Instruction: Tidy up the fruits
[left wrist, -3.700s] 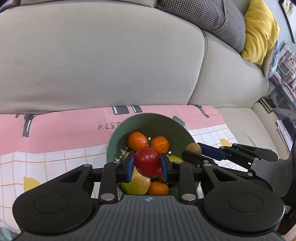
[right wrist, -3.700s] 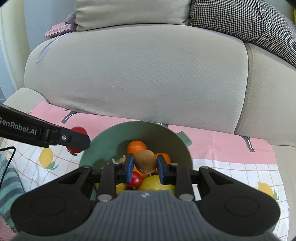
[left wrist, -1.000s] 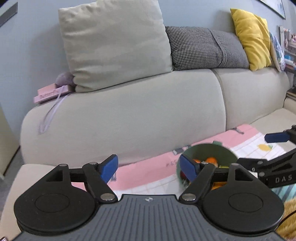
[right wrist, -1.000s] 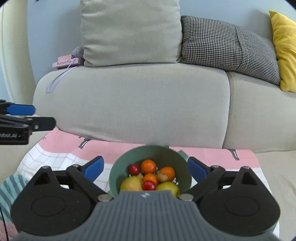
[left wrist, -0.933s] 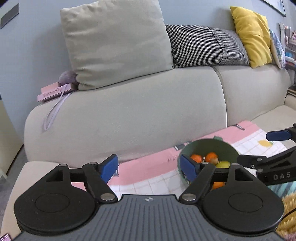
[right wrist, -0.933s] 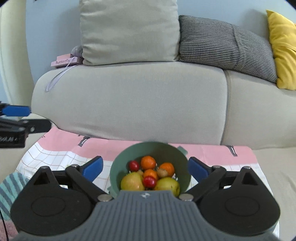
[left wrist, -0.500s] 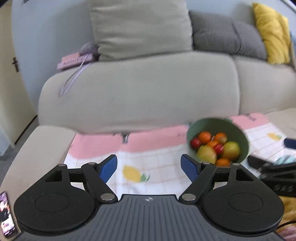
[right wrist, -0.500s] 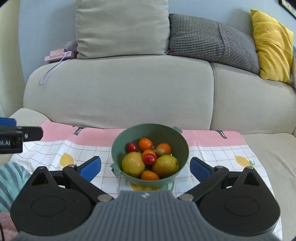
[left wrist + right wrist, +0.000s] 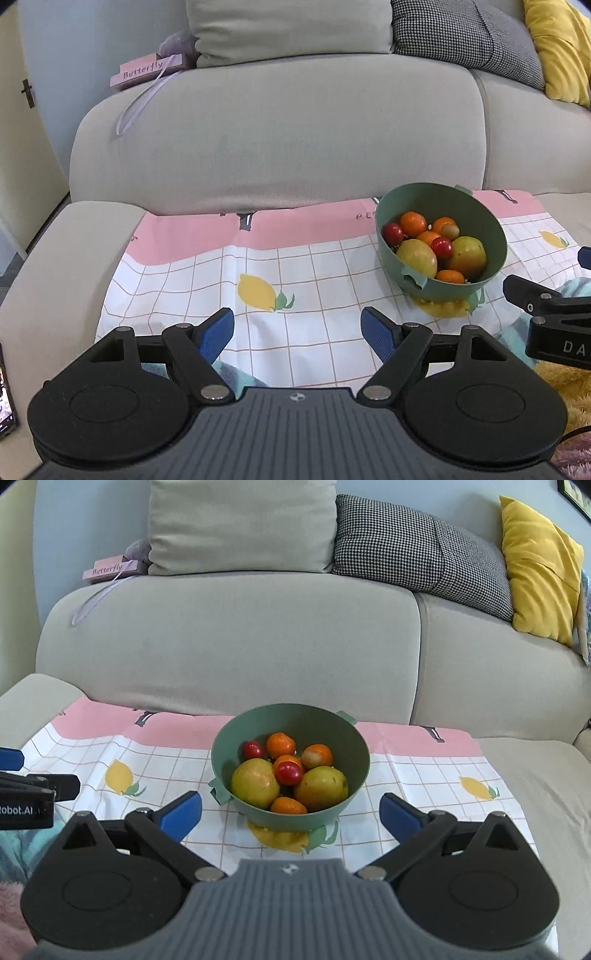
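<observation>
Right wrist view: the right tool [image 9: 290, 809] hovers nearest, its blue-padded fingers [image 9: 178, 814] spread wide with nothing between them. Just beyond and between them stands the green bowl [image 9: 334, 819] on a checked cloth [image 9: 424, 775] with lemon prints and a pink far border, spread over the sofa seat [image 9: 535, 775]. In the bowl lie two yellow-green pears [image 9: 255, 782], small red fruits [image 9: 288, 772], several oranges [image 9: 280, 744] and a brownish round fruit [image 9: 311, 755] at the far right; all the fruit in sight is inside it. At the left edge the tip of the left tool [image 9: 14, 775] shows, well apart from the bowl.

Left wrist view: the left tool [image 9: 297, 333] is likewise spread open and empty, over bare cloth [image 9: 295, 266], with the bowl [image 9: 461, 291] off to the far right. The right tool [image 9: 546, 306] reaches in from the right edge, near the bowl but not touching it.

Farther back rises the beige sofa back [image 9: 229, 642], carrying a beige cushion [image 9: 240, 524], a houndstooth cushion [image 9: 417, 539] and a yellow cushion [image 9: 535, 565]. A pink box [image 9: 109, 568] lettered "Butterfly" sits at the far left.
</observation>
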`<state>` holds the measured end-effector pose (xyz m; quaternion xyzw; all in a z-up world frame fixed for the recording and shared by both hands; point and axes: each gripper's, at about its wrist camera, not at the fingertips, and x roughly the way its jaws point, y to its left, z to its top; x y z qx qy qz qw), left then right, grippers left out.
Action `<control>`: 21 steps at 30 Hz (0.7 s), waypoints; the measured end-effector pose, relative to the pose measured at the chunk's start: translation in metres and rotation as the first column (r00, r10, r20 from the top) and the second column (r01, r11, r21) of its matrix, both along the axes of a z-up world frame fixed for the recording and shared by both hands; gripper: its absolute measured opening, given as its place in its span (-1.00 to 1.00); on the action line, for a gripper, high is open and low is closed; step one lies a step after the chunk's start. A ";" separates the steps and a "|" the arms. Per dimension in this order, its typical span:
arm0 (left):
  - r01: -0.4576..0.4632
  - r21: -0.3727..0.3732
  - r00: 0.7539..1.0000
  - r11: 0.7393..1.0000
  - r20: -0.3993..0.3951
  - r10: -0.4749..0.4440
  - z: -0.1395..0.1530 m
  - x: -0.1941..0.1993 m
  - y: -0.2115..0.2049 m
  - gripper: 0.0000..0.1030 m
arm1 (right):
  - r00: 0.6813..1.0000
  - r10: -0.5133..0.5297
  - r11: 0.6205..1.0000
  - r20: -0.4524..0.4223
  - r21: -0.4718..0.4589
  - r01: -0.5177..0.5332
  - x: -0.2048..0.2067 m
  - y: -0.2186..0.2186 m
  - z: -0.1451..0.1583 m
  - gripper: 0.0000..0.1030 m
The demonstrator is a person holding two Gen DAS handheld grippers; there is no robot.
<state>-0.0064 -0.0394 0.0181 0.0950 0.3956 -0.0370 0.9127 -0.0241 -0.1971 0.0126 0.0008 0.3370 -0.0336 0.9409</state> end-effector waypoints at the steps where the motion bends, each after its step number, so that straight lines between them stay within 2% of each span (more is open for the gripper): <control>1: -0.001 -0.001 1.000 1.000 -0.003 0.001 -0.001 0.001 0.000 0.78 | 1.000 0.005 1.000 0.001 -0.003 -0.005 0.000 0.001 0.000 0.92; 21: -0.009 -0.014 1.000 1.000 -0.017 0.008 -0.003 0.000 0.002 0.78 | 0.999 0.050 0.999 0.013 -0.016 -0.050 -0.004 0.008 0.001 0.92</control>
